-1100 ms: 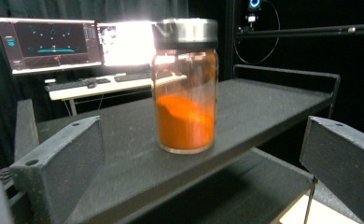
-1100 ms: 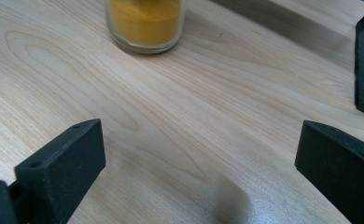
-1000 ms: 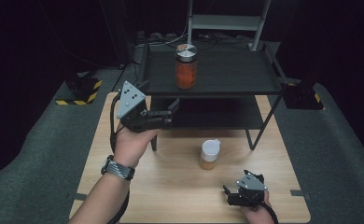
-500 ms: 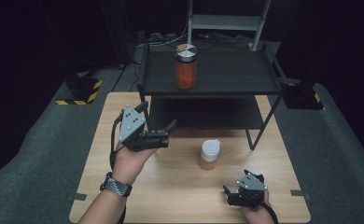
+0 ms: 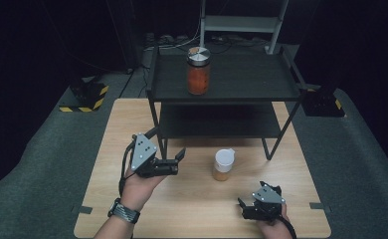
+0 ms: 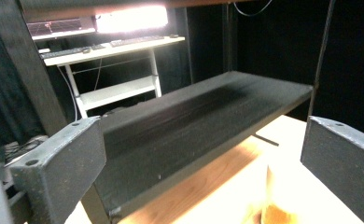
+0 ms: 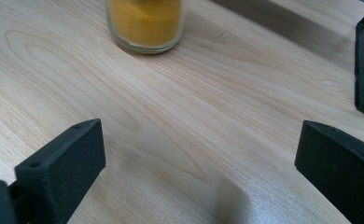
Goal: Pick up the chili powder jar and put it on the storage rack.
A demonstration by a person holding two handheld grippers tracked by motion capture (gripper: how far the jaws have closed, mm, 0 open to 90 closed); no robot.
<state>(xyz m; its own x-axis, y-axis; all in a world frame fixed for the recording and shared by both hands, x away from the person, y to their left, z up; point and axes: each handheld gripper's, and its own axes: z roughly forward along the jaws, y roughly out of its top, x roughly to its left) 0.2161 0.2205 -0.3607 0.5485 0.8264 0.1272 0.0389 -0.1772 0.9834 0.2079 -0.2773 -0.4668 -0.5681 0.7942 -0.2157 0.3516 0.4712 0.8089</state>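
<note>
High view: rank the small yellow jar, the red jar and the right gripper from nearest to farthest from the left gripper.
1. Small yellow jar, on the table just right of the left gripper.
2. Right gripper, near the table's front right.
3. Red jar, up on the black shelf's top tier, farthest back.

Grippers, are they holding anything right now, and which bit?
Nothing. The left gripper and the right gripper are both open and empty, apart from the white-lidded jar.
</note>
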